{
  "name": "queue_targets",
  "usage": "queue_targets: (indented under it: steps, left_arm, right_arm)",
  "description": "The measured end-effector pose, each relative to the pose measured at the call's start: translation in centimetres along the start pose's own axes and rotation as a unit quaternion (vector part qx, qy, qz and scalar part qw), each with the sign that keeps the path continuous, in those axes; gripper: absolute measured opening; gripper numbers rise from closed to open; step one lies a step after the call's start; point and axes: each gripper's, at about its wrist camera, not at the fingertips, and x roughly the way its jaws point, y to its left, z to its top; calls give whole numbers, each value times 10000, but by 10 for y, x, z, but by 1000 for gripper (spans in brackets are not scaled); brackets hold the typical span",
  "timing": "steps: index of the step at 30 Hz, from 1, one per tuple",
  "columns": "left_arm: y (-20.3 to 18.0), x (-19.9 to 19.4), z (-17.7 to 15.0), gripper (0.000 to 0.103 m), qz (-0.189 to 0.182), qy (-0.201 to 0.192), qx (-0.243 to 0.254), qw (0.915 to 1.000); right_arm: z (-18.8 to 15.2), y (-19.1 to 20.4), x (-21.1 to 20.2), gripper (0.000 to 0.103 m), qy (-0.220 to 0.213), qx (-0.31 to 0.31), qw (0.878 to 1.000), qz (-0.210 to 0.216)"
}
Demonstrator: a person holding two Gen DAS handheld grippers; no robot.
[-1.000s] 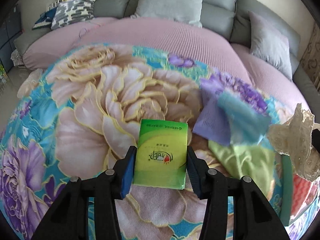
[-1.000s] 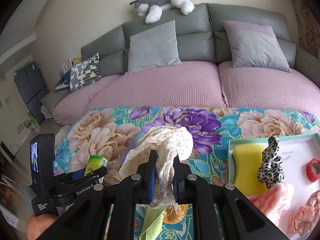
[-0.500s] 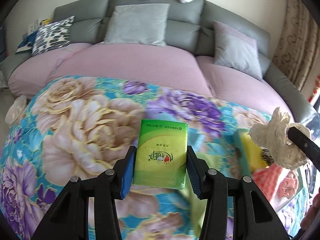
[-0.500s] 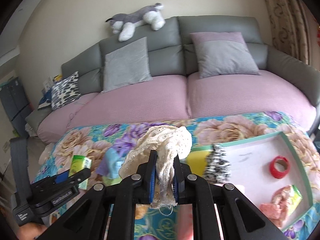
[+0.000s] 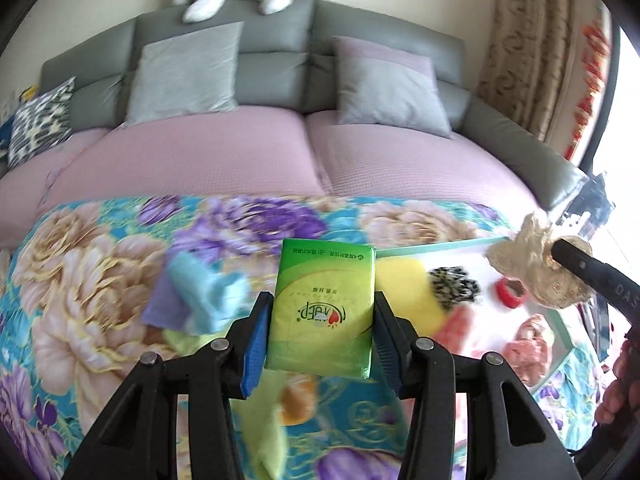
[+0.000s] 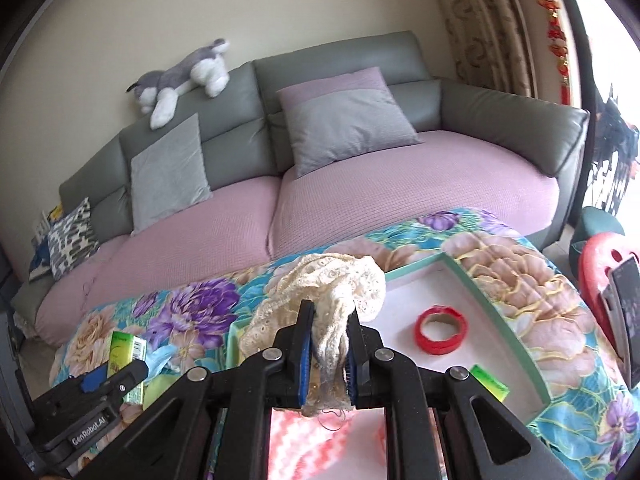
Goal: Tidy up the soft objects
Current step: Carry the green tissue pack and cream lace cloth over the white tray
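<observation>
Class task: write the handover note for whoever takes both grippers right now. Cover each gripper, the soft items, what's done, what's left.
Left gripper: shut on the green tissue pack, held above the floral blanket.
Right gripper: shut on the cream lace cloth, over the tray.
Done: sponge, pink cloths and red tape are in the tray.
Left: both held items; blue cloth and the other cloths on the blanket.

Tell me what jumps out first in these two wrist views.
The green tissue pack clamped upright in the left gripper fills the middle of the left view. In the right view, the right gripper is shut on a bunch of cream lace cloth, above a white tray holding a red tape roll. Behind both, a plush husky sprawls on the grey sofa back.
</observation>
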Motion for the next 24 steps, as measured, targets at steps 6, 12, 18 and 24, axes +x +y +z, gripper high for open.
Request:
queue_targets:
  steps: [6, 12, 18, 24]
  left_arm:
    - [-50, 1, 1, 50, -387, -45, 453, 9982]
    - [-101, 7, -6, 50, -696, 19, 905, 9935]
    - [-136, 18, -15, 50, -927, 146, 1228, 9880]
    - [-160, 34, -23, 50, -1073, 254, 1409, 9839]
  right_arm:
    - [5, -30, -10, 14, -125, 250, 9995, -161]
    - [7, -56, -15, 14, -159, 459, 9982, -350]
    - [4, -70, -4, 14, -1, 530, 9975, -475]
    - [-2, -73, 15, 14, 244, 503, 9973, -471]
